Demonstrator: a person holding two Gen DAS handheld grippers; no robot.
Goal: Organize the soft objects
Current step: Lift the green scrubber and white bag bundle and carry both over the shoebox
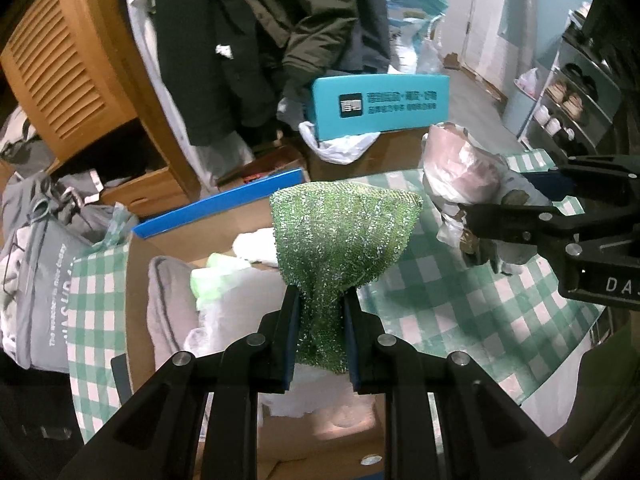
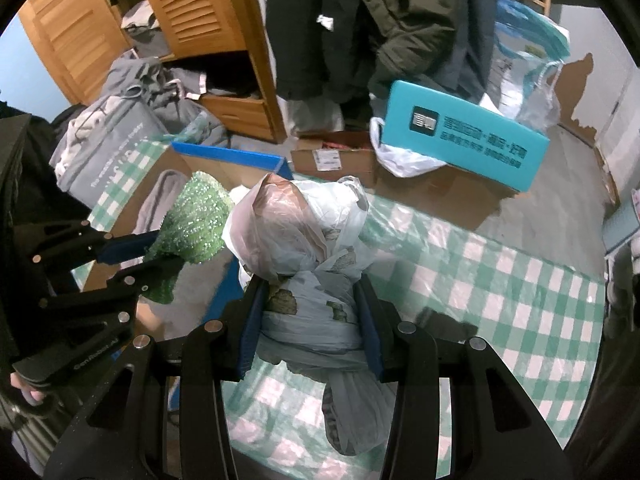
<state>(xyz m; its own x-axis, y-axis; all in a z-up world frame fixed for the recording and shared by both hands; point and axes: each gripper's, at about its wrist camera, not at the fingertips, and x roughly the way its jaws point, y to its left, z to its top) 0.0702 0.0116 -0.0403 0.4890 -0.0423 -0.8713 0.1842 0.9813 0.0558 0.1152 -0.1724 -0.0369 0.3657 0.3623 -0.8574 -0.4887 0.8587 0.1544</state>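
My left gripper [image 1: 320,300] is shut on a glittery green cloth [image 1: 344,236] and holds it above an open cardboard box [image 1: 224,224] with soft items inside. The cloth also shows in the right wrist view [image 2: 192,220], in the left gripper [image 2: 156,252]. My right gripper [image 2: 308,292] is shut on a knotted bundle of plastic bags [image 2: 296,240], held above the green-checked tablecloth [image 2: 500,300]. The bundle also shows in the left wrist view [image 1: 464,176], with the right gripper [image 1: 516,196] on it.
A grey folded cloth [image 1: 168,304] and white and light-green soft things lie in the box. A teal box [image 1: 380,104] stands behind. A grey bag [image 1: 44,264] sits at left. A wooden wardrobe [image 2: 192,12] and hanging dark coats [image 2: 380,20] fill the back.
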